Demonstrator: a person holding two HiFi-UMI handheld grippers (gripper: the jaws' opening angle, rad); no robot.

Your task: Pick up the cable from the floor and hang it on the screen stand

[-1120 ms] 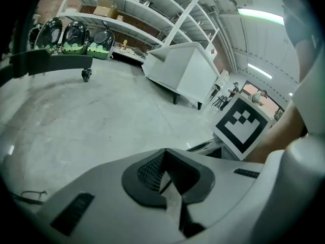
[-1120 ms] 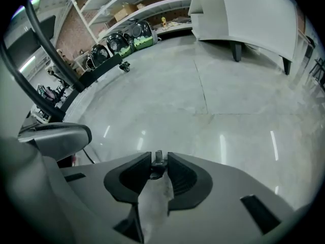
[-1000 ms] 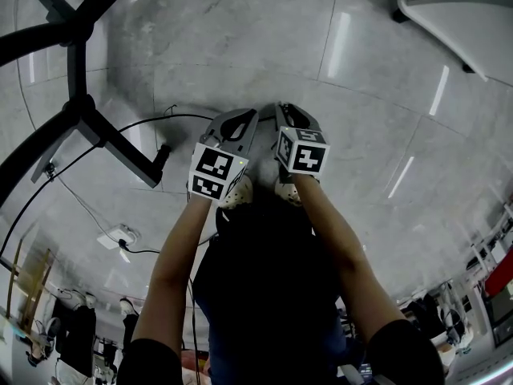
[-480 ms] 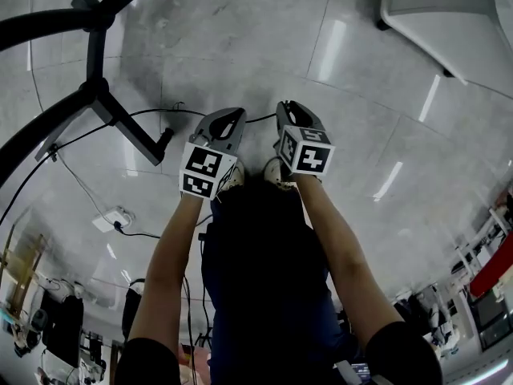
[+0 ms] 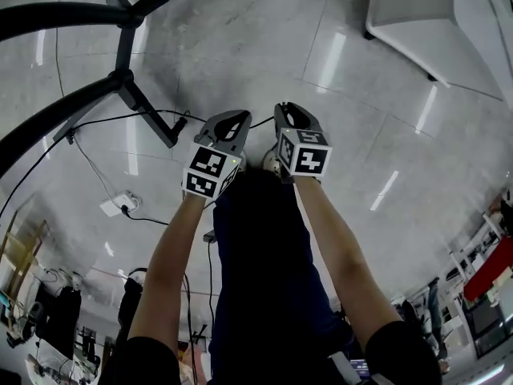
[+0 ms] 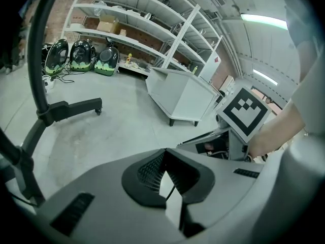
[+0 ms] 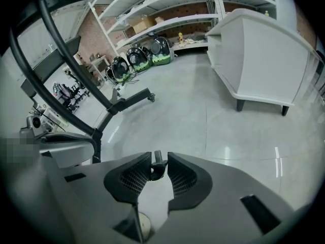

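The thin black cable (image 5: 258, 121) spans the short gap between my two grippers, held in front of me above the floor. My left gripper (image 5: 232, 119) is shut on it; in the left gripper view the cable (image 6: 169, 191) hangs just below the closed jaw tips (image 6: 163, 156). My right gripper (image 5: 287, 111) is shut on the cable's plug end (image 7: 155, 170), which pokes out between the pads. The black screen stand (image 5: 120, 79) stands at upper left, with its legs spread over the floor. It also appears as a dark post (image 6: 40, 111) and a slanted frame (image 7: 76, 85).
A white cabinet on short legs (image 5: 433, 22) stands at the upper right (image 7: 259, 50). A white power strip (image 5: 120, 205) with cords lies on the floor at left. Shelving (image 6: 127, 29) lines the far wall, with green and black cases (image 6: 81, 57) under it.
Both grippers have risen together with the cable. The floor looks farther away. The stand's base and the white cabinet have shifted in the head view.
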